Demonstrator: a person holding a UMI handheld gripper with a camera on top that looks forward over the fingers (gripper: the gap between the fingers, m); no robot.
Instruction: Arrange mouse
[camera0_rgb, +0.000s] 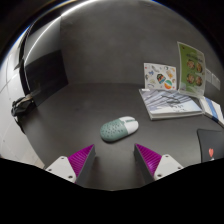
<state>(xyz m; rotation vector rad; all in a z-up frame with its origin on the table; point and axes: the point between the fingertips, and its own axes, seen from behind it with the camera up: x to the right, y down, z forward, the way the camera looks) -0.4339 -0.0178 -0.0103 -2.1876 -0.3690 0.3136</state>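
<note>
Grey-white mouse (119, 128) on dark desk (90, 85) | just beyond fingers (78, 158) | fingers wide apart, holding nothing

text: I read none | printed sheets (172, 88) at my 2 o'clock: pictures and print too small to read | mouse (119, 128): no marking legible
</note>
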